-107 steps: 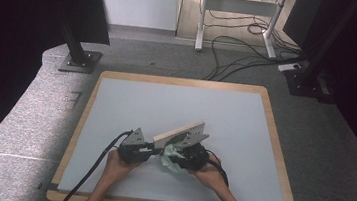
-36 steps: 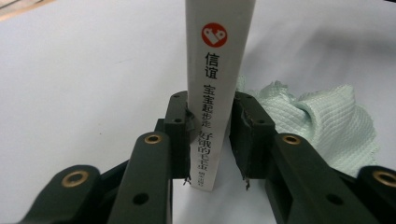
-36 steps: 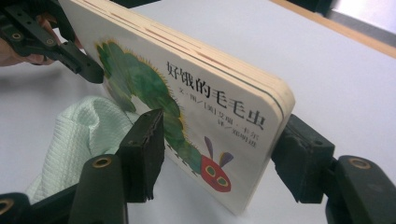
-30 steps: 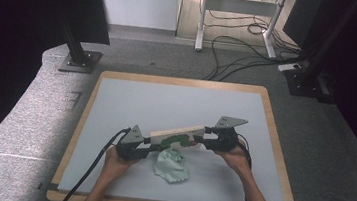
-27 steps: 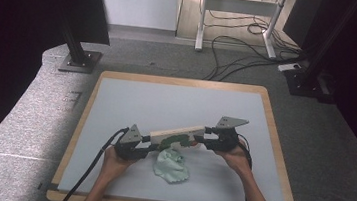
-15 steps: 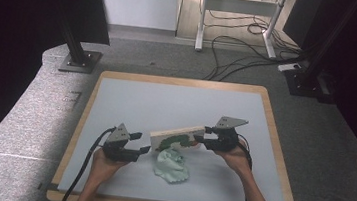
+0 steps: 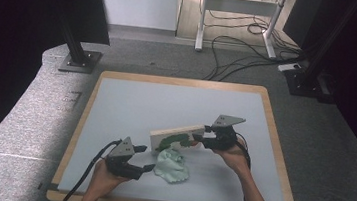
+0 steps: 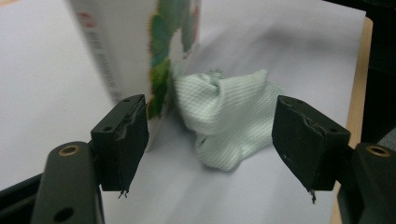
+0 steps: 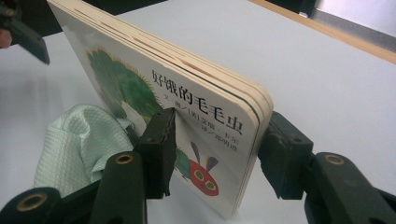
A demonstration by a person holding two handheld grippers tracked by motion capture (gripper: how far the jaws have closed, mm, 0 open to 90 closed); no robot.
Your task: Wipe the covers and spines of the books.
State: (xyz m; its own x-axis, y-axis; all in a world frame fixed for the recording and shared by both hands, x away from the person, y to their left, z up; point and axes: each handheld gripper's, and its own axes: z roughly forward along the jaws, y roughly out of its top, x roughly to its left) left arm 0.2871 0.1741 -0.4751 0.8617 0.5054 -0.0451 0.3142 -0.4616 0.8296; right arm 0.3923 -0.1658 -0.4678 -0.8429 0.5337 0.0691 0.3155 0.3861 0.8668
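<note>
- On the pale grey tabletop (image 7: 131, 100) with the light wooden rim, everything is bunched up around 6 o'clock, right by the person's hands.
- Right claw (image 7: 201, 141) is clamped on the thick white board book with the green caterpillar cover (image 7: 177, 135). In the right gripper view the two black pads squeeze its short end (image 9: 205, 135), one on the cover, one on the back.
- The book stands on its long edge, tilted, running from about 5 o'clock of the tabletop's middle toward the centre line.
- Crumpled mint-green ribbed cloth (image 7: 172, 165) lies flat on the tabletop just below the book, at 6 o'clock. It looks to be touching the bottom edge of the cover, or very nearly.
- Left claw (image 7: 146, 158) sits at 7 o'clock, right beside the cloth. Its jaws have just been opening and now stand wide with nothing pinched. From the left gripper view the cloth (image 8: 229, 119) is framed in the gap ahead, not between the pads yet.
- My read: the book is being held steady for a wipe, and we're at the go-grab-the-cloth step.
- Next move probably needs the left claw to slide forward low, straddle a raised fold, and close on it without bumping the book.
</note>
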